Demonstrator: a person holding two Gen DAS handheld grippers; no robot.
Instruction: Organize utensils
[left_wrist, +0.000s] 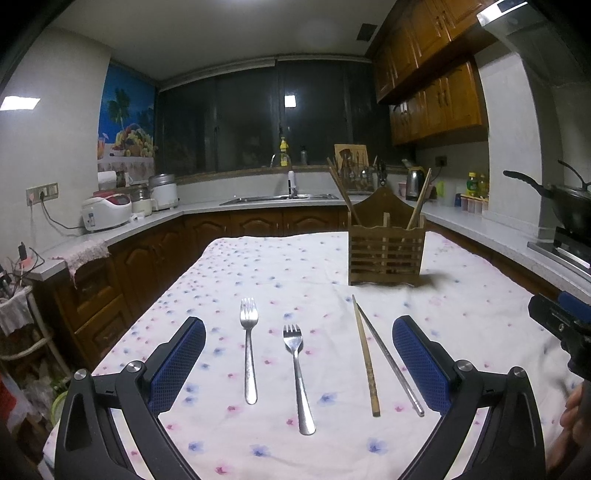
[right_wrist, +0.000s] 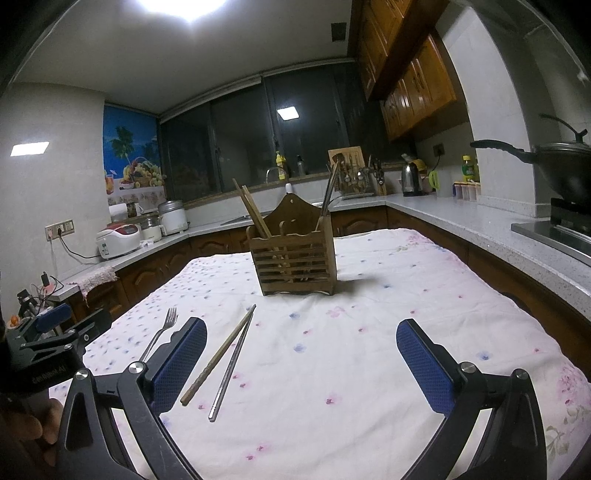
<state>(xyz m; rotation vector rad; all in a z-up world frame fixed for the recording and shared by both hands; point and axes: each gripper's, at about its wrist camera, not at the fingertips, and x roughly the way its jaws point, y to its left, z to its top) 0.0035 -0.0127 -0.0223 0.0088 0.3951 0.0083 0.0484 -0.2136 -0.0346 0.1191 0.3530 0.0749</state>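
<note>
Two steel forks lie side by side on the flowered cloth, the left fork (left_wrist: 249, 350) a little farther than the right fork (left_wrist: 298, 376). Right of them lie a wooden chopstick (left_wrist: 365, 356) and a metal chopstick (left_wrist: 391, 363). My left gripper (left_wrist: 299, 328) hovers open over all of them, holding nothing. A slatted wooden utensil holder (left_wrist: 386, 251) stands farther back with chopsticks in it. In the right wrist view the holder (right_wrist: 293, 264) is straight ahead; the wooden chopstick (right_wrist: 218, 356), metal chopstick (right_wrist: 231, 369) and one fork (right_wrist: 160, 332) lie at the left. My right gripper (right_wrist: 301, 330) is open and empty.
The flowered cloth (left_wrist: 280, 266) covers the table, ringed by kitchen counters (right_wrist: 461, 218). A wok (right_wrist: 554, 166) sits on the stove at right, rice cookers (left_wrist: 107, 212) at left. The other gripper (right_wrist: 48, 343) and a hand (left_wrist: 576, 410) show at the frame edges.
</note>
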